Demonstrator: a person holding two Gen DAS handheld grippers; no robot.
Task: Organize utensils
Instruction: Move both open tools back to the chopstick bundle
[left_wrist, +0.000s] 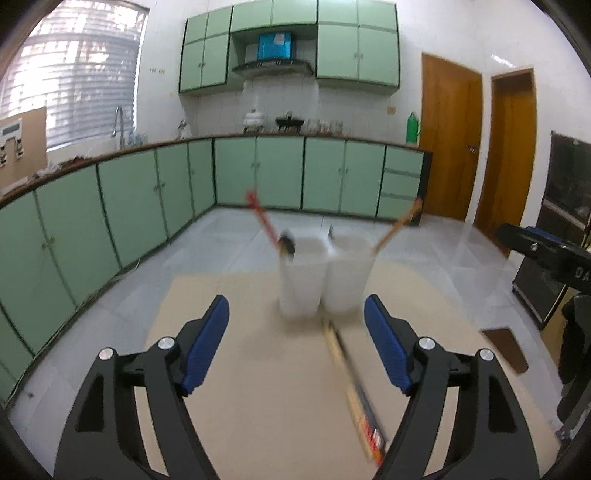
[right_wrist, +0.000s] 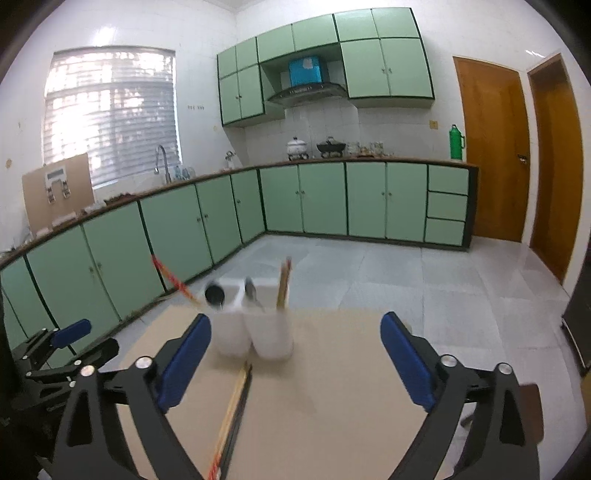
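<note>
Two white plastic cups stand side by side near the far edge of a beige table (left_wrist: 258, 387). The left cup (left_wrist: 301, 280) holds red-patterned chopsticks (left_wrist: 260, 218) and a dark spoon (left_wrist: 286, 243). The right cup (left_wrist: 347, 277) holds wooden chopsticks (left_wrist: 399, 223) and a utensil. A pair of chopsticks (left_wrist: 354, 391) lies flat on the table in front of the cups, also in the right wrist view (right_wrist: 234, 410). My left gripper (left_wrist: 295, 343) is open and empty, short of the cups. My right gripper (right_wrist: 295, 362) is open and empty, facing the cups (right_wrist: 255, 332).
Green kitchen cabinets (left_wrist: 147, 192) line the left and far walls. Wooden doors (left_wrist: 450, 136) are at the right. A small brown object (left_wrist: 504, 349) lies at the table's right edge. The other gripper shows at the left of the right wrist view (right_wrist: 55, 354).
</note>
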